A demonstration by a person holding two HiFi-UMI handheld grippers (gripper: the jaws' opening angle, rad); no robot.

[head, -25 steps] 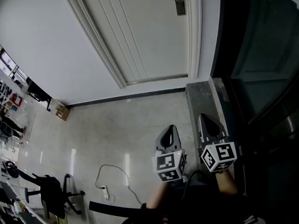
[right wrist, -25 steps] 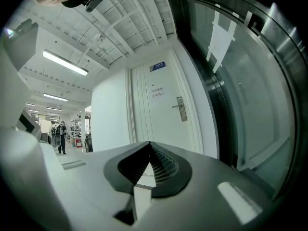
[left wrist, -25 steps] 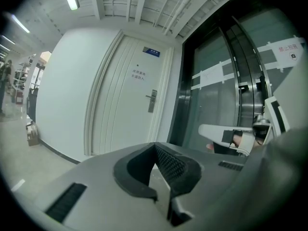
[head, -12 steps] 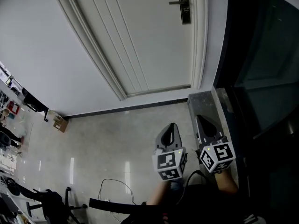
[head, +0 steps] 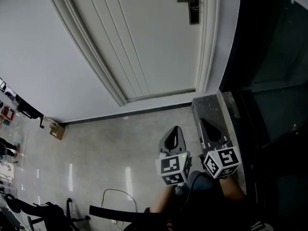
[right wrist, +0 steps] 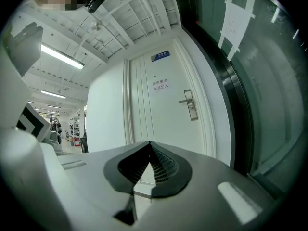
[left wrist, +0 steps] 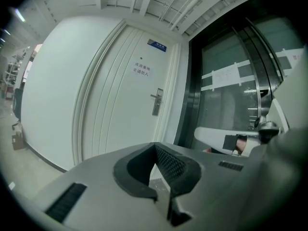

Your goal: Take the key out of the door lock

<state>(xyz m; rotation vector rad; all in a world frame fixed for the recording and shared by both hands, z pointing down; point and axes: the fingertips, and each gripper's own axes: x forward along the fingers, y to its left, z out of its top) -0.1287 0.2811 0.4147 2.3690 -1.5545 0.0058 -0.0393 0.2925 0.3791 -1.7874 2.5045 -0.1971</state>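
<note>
Two closed grippers and a lock well ahead of them: by my reading the step in hand is the approach, with nothing to pull yet. To do it well, the grey left gripper [head: 173,134] can hang back low and out of the way. The grey right gripper [head: 211,128] should rise toward the brushed-metal lock plate with its lever handle [head: 193,5] on the white panelled door [head: 144,42]. It should open only when near, then set its jaws square on the key's bow so the pull runs straight out of the keyway, not sideways. The key is too small to make out in any view. Presumably it sits in that plate, well ahead of and above both grippers.

The left gripper is held low before the person's body and points at the door, jaws together on nothing. The right gripper is just beside it at about the same height, also aimed doorward, jaws closed and empty. The lock plate lies slightly right of its line.
</note>
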